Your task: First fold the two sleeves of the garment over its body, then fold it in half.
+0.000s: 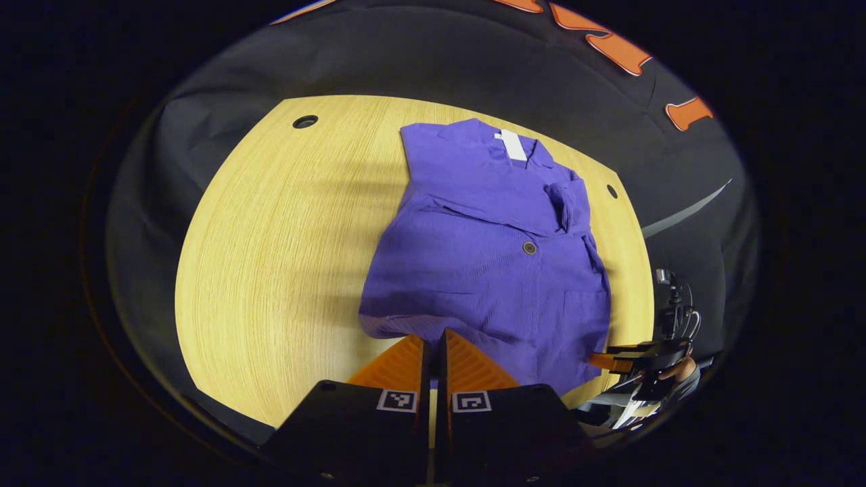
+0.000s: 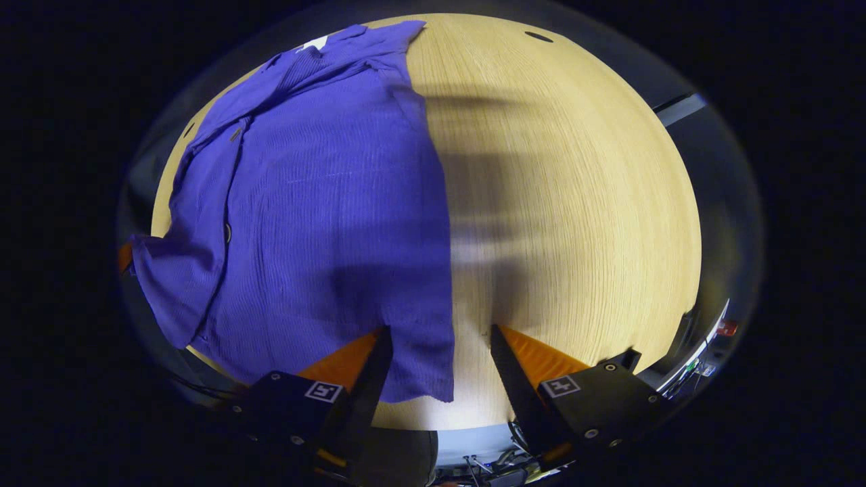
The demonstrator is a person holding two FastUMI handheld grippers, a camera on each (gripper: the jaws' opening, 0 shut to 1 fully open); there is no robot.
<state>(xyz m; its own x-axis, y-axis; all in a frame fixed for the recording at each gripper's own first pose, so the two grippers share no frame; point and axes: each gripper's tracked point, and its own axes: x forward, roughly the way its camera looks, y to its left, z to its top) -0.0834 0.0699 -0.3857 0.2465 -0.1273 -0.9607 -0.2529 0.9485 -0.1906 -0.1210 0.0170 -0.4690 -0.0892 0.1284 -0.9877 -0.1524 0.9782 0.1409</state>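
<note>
A purple button-up garment (image 1: 487, 270) lies flat on the wooden table (image 1: 270, 237), collar far, hem near. One sleeve (image 1: 500, 203) is folded across its chest. My left gripper (image 1: 436, 335) is shut, its tips meeting on the near hem. In the right gripper view the garment (image 2: 325, 203) covers the left half of the table (image 2: 575, 203), and its far hem corner is raised where the left gripper (image 2: 124, 257) pinches it. My right gripper (image 2: 440, 335) stands open, with the near hem corner lying between its fingers. The left gripper view shows that gripper (image 1: 609, 358) at the hem's right corner.
The table has small round holes near its far edge (image 1: 305, 122) and right edge (image 1: 611, 191). Bare wood stretches left of the garment in the left gripper view. A hand (image 1: 680, 370) holds the right gripper beyond the table's edge. Black cloth walls surround the table.
</note>
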